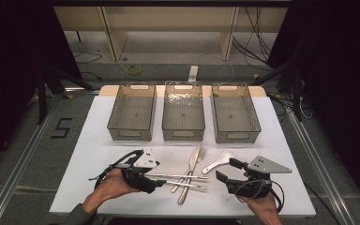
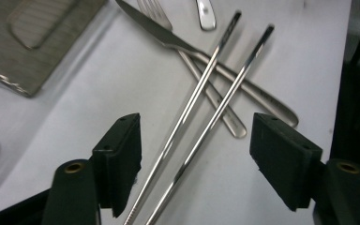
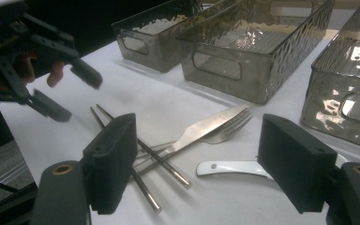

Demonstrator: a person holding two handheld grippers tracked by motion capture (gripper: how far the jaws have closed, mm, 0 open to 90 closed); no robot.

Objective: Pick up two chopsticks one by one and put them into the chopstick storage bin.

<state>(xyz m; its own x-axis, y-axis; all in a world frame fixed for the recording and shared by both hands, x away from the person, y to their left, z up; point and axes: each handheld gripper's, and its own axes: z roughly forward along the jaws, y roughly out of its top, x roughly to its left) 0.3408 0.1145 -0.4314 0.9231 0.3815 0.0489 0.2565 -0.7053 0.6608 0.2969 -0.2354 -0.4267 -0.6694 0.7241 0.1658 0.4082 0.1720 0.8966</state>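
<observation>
now my left gripper has its jaws apart, straddling the near ends of the two metal chopsticks without pinching them; they lie across the knife and fork on the white table. my right gripper waits unclenched beside the white spoon.

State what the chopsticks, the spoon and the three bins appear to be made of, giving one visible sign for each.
Chopsticks: probably polished steel, with mirror-like glints.
Spoon: glossy white, likely ceramic or melamine.
Bins: smoky see-through plastic with a rippled texture.
</observation>
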